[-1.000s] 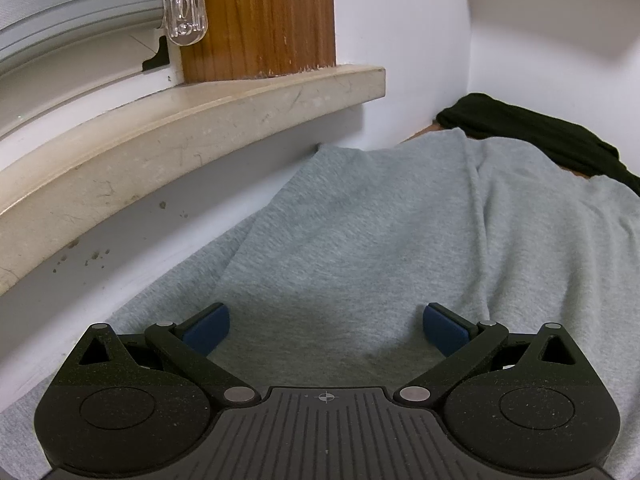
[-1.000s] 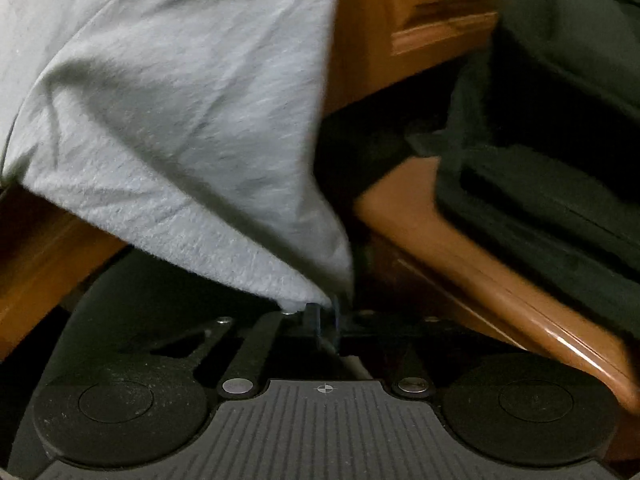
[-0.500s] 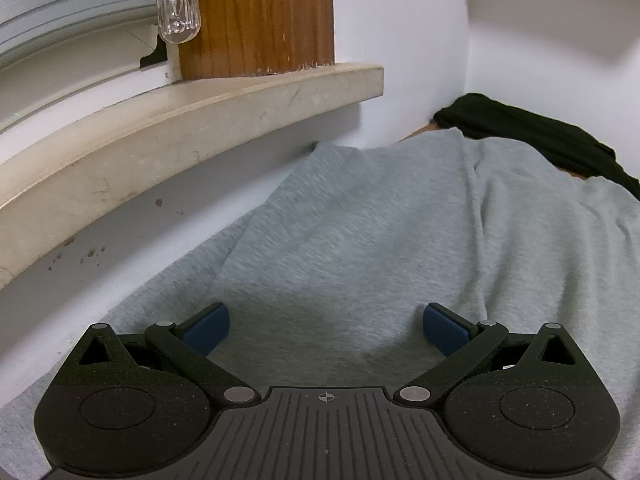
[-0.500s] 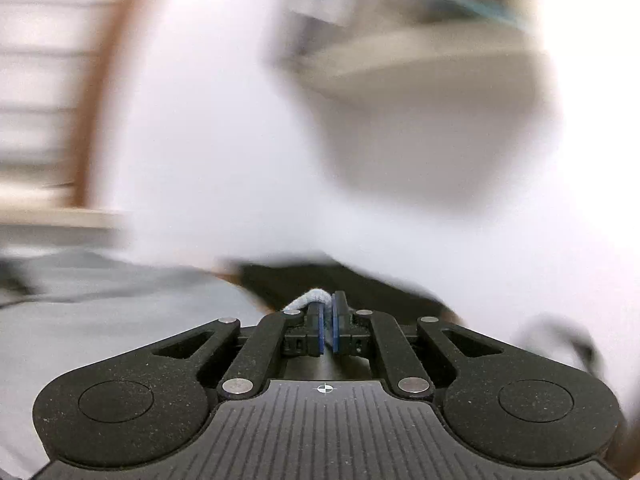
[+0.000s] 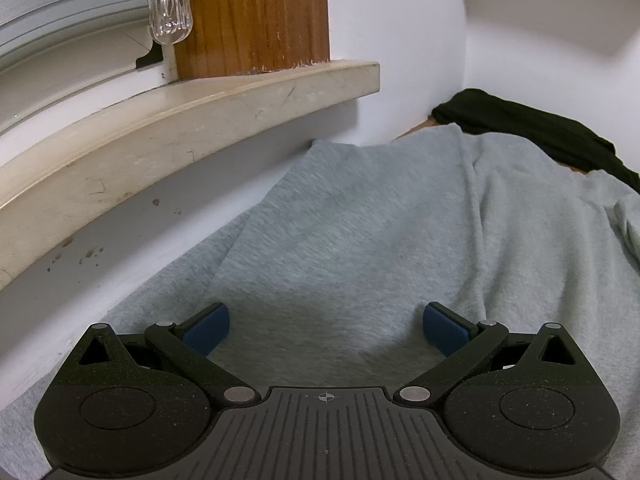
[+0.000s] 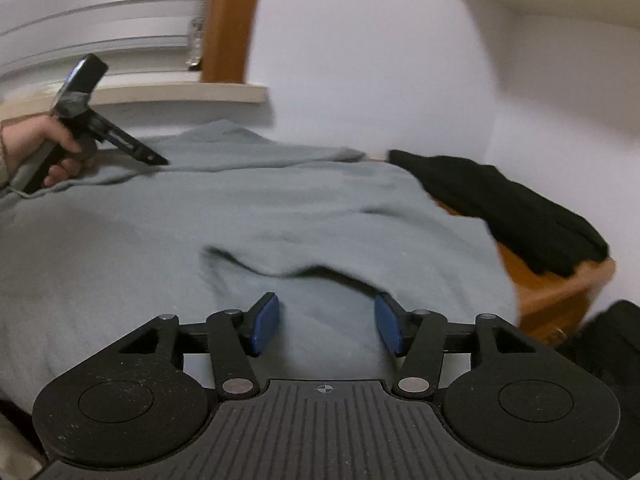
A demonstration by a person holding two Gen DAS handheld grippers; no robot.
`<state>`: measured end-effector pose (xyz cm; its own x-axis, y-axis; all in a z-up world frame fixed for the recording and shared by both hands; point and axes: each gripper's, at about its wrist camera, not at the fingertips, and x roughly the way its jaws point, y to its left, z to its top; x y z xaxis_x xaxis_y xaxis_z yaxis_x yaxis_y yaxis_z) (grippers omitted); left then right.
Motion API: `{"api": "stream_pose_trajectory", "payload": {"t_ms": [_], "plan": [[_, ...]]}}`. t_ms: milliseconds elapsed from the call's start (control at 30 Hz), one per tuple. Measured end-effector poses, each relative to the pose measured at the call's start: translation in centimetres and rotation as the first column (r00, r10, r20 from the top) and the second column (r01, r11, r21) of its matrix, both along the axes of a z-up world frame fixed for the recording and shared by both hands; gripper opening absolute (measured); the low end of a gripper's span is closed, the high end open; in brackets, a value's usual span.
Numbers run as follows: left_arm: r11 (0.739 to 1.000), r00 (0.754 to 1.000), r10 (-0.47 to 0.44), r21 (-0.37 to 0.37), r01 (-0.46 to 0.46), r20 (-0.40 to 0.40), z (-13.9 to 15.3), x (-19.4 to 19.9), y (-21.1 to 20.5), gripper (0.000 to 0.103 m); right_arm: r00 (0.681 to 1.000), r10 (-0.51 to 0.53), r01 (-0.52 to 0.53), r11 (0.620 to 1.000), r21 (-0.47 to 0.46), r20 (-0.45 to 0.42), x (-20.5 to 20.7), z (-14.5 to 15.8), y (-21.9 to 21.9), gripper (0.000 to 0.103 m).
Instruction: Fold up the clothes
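Observation:
A grey garment point(image 6: 256, 216) lies spread over a wooden top, a folded-over flap point(image 6: 288, 268) near its front edge. My right gripper point(image 6: 326, 326) hovers just above that flap; its jaws are opening and the blue pads point(image 6: 264, 322) press on nothing. In the left wrist view my left gripper point(image 5: 326, 330) stands open low over the grey garment point(image 5: 360, 232) near the wall, nothing between its pads. In the right wrist view that left gripper point(image 6: 120, 144) shows at the far left, held by a hand point(image 6: 36, 144).
A black garment point(image 6: 508, 208) lies bunched at the far right corner, also visible as black garment point(image 5: 532, 132). A stone window sill point(image 5: 160, 132) and wooden post point(image 5: 256, 16) jut over the left side. The wooden top's edge point(image 6: 560, 292) drops off at right.
My right gripper rose with a grey hem pinched, swung over the spread garment, then let go as its jaws opened. The left gripper stayed put, open.

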<state>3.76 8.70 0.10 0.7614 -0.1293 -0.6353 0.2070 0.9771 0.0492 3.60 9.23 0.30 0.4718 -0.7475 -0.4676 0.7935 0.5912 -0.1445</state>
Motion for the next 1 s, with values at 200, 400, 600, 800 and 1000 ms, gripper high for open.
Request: {"api": "stream_pose_trajectory", "payload": {"t_ms": [200,400,600,800,1000], "plan": [[1.000,1.000,-0.001,0.000,0.001,-0.001,0.0,0.1,0.0,0.103,0.993,-0.111,0.113,0.993,0.034,-0.041,-4.0,-3.1,-1.4,0.056],[1.000,1.000,-0.002,0.000,0.002,-0.001,0.0,0.0,0.1,0.103,0.977,-0.189,0.195,0.979,0.062,-0.094,-5.1,-8.0,-2.3,0.057],[1.000,1.000,-0.004,0.018,0.003,0.018,0.0,-0.4,-0.2,0.103,0.927,-0.375,0.375,0.926,0.048,-0.004,-7.1,-7.9,-4.4,0.003],[1.000,1.000,-0.013,0.019,0.013,0.009,0.0,-0.2,-0.3,0.103,0.917,-0.393,0.398,0.912,-0.101,0.062,-8.6,-1.9,-4.8,0.003],[1.000,1.000,-0.011,0.024,0.010,0.015,0.1,-0.4,-0.2,0.103,0.973,-0.220,0.230,0.946,-0.228,0.065,-3.7,3.8,-7.9,0.003]]}}
